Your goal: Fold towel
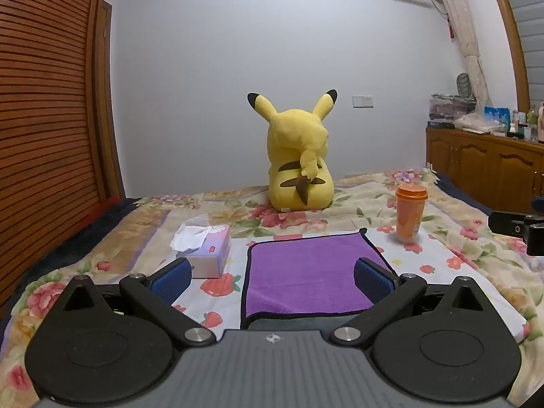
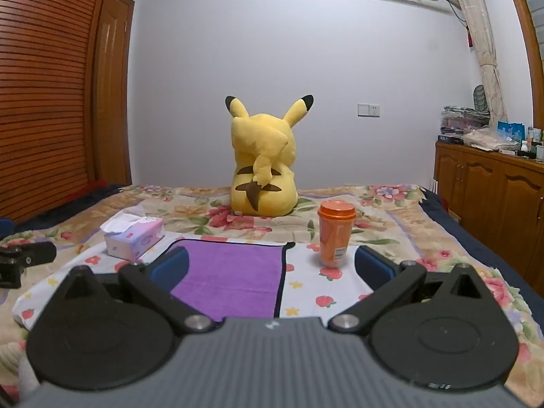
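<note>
A purple towel (image 1: 306,272) with a dark hem lies flat on a white strawberry-print cloth on the bed; its near edge looks doubled over. It also shows in the right wrist view (image 2: 231,278). My left gripper (image 1: 272,277) is open and empty, hovering just in front of the towel's near edge, its blue pads (image 1: 369,280) astride it. My right gripper (image 2: 272,267) is open and empty, above the towel's right edge. Part of the other gripper shows at each view's side.
A tissue box (image 1: 207,251) stands left of the towel. An orange cup (image 1: 409,216) stands at its far right corner. A yellow Pikachu plush (image 1: 299,159) sits behind. A wooden cabinet (image 1: 486,166) is on the right and a slatted wardrobe (image 1: 44,119) on the left.
</note>
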Action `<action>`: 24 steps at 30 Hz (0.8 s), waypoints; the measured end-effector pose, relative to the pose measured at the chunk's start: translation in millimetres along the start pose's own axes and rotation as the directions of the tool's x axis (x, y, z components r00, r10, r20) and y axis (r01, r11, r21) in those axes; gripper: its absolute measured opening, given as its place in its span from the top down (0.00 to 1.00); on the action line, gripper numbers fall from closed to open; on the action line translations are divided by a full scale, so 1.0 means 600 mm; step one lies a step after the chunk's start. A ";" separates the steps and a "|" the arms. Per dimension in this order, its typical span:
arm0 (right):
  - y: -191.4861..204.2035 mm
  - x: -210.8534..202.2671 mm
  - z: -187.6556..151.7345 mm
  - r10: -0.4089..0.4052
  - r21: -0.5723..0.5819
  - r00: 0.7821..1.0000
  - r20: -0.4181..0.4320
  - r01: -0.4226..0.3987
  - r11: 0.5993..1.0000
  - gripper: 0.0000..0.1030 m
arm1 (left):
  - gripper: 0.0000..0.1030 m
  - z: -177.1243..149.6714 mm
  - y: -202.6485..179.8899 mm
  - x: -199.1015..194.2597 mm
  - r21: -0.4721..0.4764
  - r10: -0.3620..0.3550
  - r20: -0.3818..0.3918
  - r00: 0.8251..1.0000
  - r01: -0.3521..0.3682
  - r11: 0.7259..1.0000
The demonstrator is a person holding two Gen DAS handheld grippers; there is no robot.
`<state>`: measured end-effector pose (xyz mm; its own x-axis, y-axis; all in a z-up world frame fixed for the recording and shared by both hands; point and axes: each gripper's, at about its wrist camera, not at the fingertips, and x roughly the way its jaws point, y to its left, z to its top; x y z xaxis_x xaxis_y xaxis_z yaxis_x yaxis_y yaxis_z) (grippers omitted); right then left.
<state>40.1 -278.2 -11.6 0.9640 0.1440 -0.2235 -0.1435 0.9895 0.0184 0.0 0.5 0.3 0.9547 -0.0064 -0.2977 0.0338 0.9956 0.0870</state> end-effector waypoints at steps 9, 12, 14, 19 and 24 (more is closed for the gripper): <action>0.000 0.000 0.000 0.002 0.007 1.000 0.000 -0.002 1.000 0.00 | 0.00 0.000 -0.001 0.000 0.009 0.005 0.003 1.000 -0.005 1.000; -0.001 0.000 0.000 0.001 0.007 1.000 -0.002 -0.001 1.000 0.00 | 0.00 0.000 -0.001 0.000 0.010 0.005 0.004 1.000 -0.005 1.000; 0.000 0.000 -0.001 0.001 0.006 1.000 -0.001 -0.001 1.000 0.00 | 0.00 0.000 -0.001 0.000 0.011 0.005 0.004 1.000 -0.005 1.000; 0.000 0.001 -0.001 0.002 0.006 1.000 -0.001 -0.002 1.000 0.00 | 0.00 0.000 -0.001 0.000 0.013 0.006 0.004 1.000 -0.006 1.000; 0.000 0.001 -0.001 0.002 0.006 1.000 -0.003 -0.002 1.000 0.00 | 0.00 -0.001 -0.001 0.000 0.014 0.006 0.004 1.000 -0.006 1.000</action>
<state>40.7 -278.3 -12.5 0.9631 0.1459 -0.2262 -0.1440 0.9893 0.0248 -0.1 -0.1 -0.1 0.9559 -0.0006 -0.2936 0.0321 0.9942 0.1024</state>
